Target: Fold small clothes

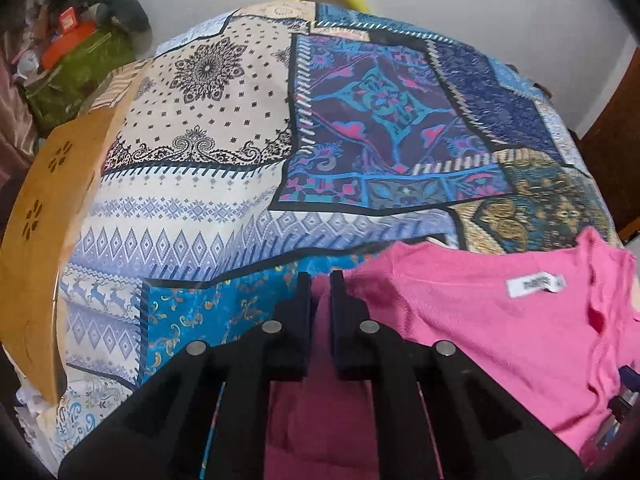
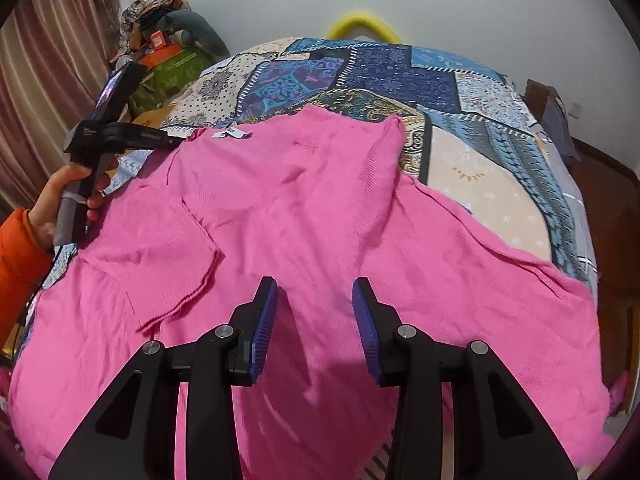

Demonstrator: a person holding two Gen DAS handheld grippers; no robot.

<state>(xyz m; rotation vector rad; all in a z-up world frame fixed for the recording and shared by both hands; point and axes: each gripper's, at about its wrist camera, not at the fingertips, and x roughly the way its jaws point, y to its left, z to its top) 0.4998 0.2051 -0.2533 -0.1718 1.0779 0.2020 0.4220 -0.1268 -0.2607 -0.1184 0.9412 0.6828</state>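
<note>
A pink knit top [image 2: 304, 216] lies spread on a bed with a patchwork-print cover [image 2: 460, 92]. Its white neck label [image 2: 232, 133] faces up at the far left, and one short sleeve [image 2: 172, 272] is folded over the body. My left gripper [image 1: 322, 280] is shut on the pink top's edge near the collar [image 1: 472, 312]; it also shows in the right wrist view [image 2: 172, 140], held by a hand. My right gripper [image 2: 314, 292] is open and empty, hovering just above the lower middle of the top.
A wooden board with cut-out flowers [image 1: 44, 208] stands at the bed's left edge. A pile of bags and boxes [image 2: 168, 52] sits by the curtain [image 2: 48, 92]. A yellow curved object [image 2: 362, 24] leans on the white wall. Dark wooden furniture [image 2: 612, 208] stands on the right.
</note>
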